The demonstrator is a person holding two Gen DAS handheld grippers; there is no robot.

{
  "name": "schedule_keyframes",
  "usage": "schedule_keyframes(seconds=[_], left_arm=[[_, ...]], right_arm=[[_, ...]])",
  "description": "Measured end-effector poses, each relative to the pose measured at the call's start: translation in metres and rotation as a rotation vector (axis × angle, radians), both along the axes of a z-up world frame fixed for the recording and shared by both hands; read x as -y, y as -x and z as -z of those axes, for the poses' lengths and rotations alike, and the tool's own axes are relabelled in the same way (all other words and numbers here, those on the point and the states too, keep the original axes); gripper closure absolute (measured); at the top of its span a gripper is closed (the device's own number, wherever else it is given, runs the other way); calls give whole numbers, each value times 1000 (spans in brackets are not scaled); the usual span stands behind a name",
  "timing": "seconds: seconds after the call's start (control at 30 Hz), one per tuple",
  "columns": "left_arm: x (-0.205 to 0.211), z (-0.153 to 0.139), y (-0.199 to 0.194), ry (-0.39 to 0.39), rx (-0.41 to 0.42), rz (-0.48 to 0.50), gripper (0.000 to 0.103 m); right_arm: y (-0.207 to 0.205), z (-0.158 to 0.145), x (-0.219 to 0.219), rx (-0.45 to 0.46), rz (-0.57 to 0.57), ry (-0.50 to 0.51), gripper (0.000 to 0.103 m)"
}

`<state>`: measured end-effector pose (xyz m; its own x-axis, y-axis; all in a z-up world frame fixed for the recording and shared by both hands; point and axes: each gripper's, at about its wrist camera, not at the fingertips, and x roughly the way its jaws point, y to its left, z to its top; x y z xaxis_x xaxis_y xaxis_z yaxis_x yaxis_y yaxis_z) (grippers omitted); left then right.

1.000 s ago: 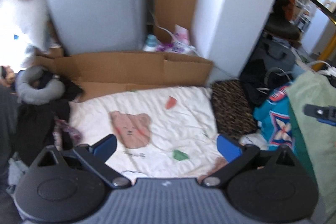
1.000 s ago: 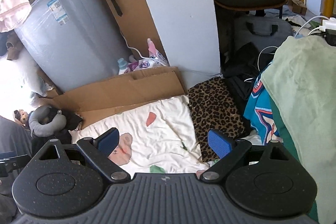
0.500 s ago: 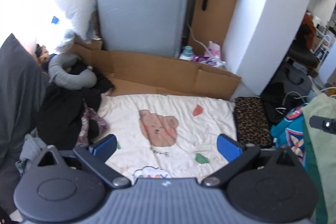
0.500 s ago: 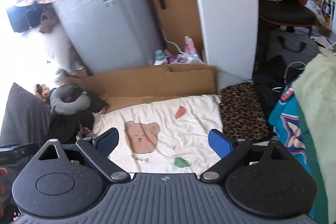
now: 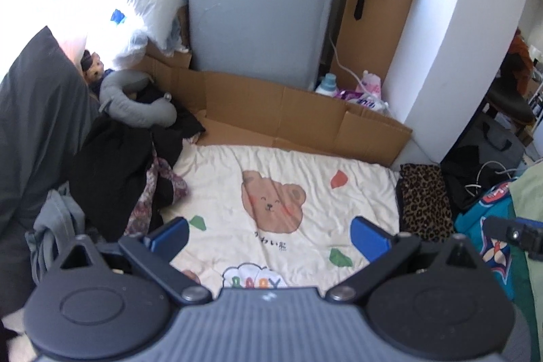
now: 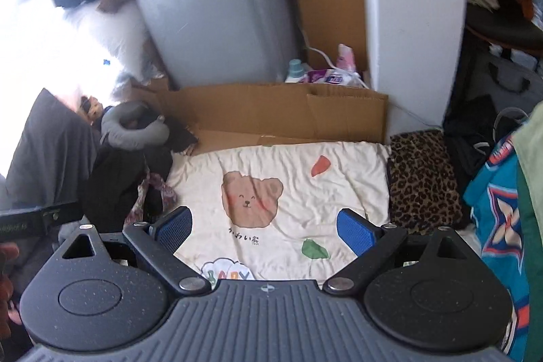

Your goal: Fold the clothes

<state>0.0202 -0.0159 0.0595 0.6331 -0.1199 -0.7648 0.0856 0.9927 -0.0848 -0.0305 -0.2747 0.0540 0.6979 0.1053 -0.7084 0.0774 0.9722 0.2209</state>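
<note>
**Both grippers pull back over the blanket, nothing picked up yet**

The view has widened over the last second: more of the bear blanket (image 5: pixel 271 189) shows now, its cloud print at the near edge included, so both grippers have drawn back and risen. The left gripper (image 5: pixel 269 234) hangs above the blanket with its jaws spread wide and nothing between them. The right gripper (image 6: pixel 264 228) is the same, wide apart and empty.

The clothes to fold lie off to the sides. A dark pile of clothes (image 5: pixel 118 165) sits heaped against the blanket's left edge, under a grey neck pillow (image 5: pixel 135 104). A leopard-print cloth (image 5: pixel 424 195) lies just beside the right edge, with a teal garment (image 6: pixel 495 209) beyond it.

The blanket is bare and fairly flat, so it looks ready as a folding surface. The likely next step is to fetch a garment from one of the piles.
</note>
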Motion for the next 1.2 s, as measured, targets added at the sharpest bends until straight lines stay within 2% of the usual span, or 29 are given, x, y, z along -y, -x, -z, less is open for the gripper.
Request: schedule_keyframes(seconds=[0.17, 0.27, 0.43, 0.6, 0.67, 0.77, 0.87, 1.03, 1.2], left_arm=[[1, 14, 6, -20, 11, -21, 1], [1, 24, 9, -6, 9, -45, 1], [10, 39, 14, -24, 27, -47, 1], [20, 53, 18, 9, -27, -12, 1], [25, 56, 23, -7, -29, 3, 1], [31, 61, 29, -38, -24, 10, 1], [31, 62, 30, -20, -30, -14, 1], [36, 71, 24, -45, -72, -31, 1], [44, 76, 17, -130, -93, -21, 1]], right_arm=[[1, 8, -3, 1, -59, -12, 7], [-1, 14, -4, -6, -53, -14, 1], [-3, 25, -9, -17, -40, 5, 1], [-2, 39, -12, -72, -28, 3, 1], [2, 44, -12, -84, -12, 6, 1], [10, 46, -10, -68, 0, 19, 1], [14, 49, -6, -64, 10, 2, 1], [12, 56, -10, -95, 17, 16, 1], [6, 61, -11, -124, -16, 12, 1]])
